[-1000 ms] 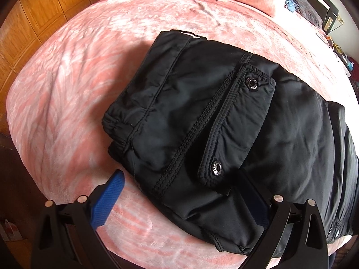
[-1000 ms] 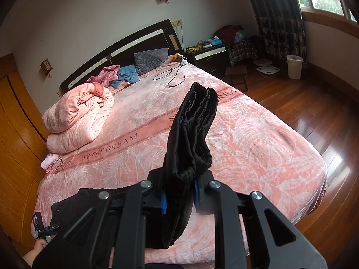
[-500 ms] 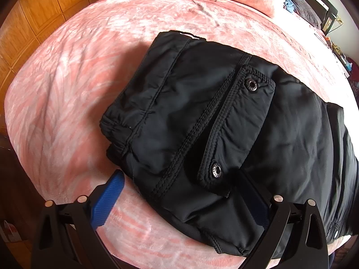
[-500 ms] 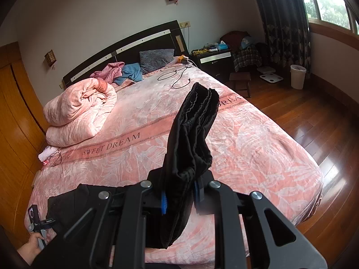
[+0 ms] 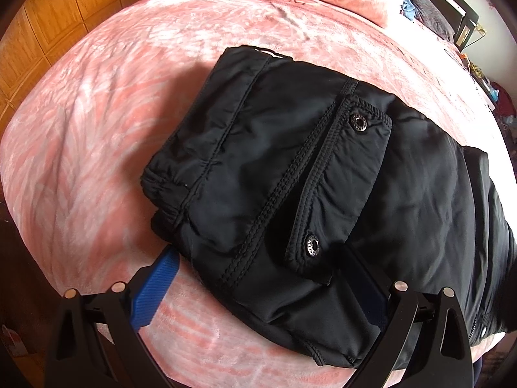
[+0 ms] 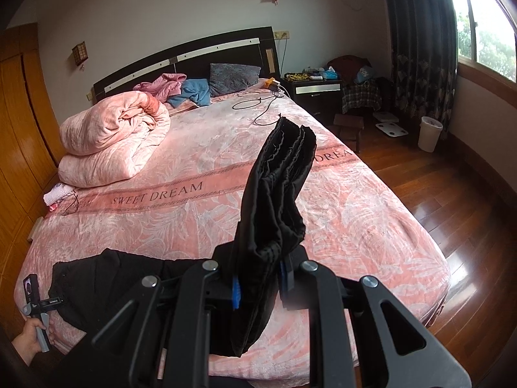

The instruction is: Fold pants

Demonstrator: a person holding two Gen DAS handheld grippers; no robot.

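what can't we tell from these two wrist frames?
- Left wrist view: the left gripper has one blue pad exposed; the other is dark against the black nylon cargo pants, contact unclear.
- Right wrist view: the right gripper clamps the bunched leg ends, hiding the pinched layers.
- Pants run off the left view's right edge.

The left gripper (image 5: 258, 287) sits low with its jaws spread wide, blue pads (image 5: 155, 291) at seven and five o'clock. The right gripper (image 6: 258, 286) is raised, jaws clamped tight on black cloth. A bare hand (image 6: 29, 344) at eight o'clock grips the left tool's handle.
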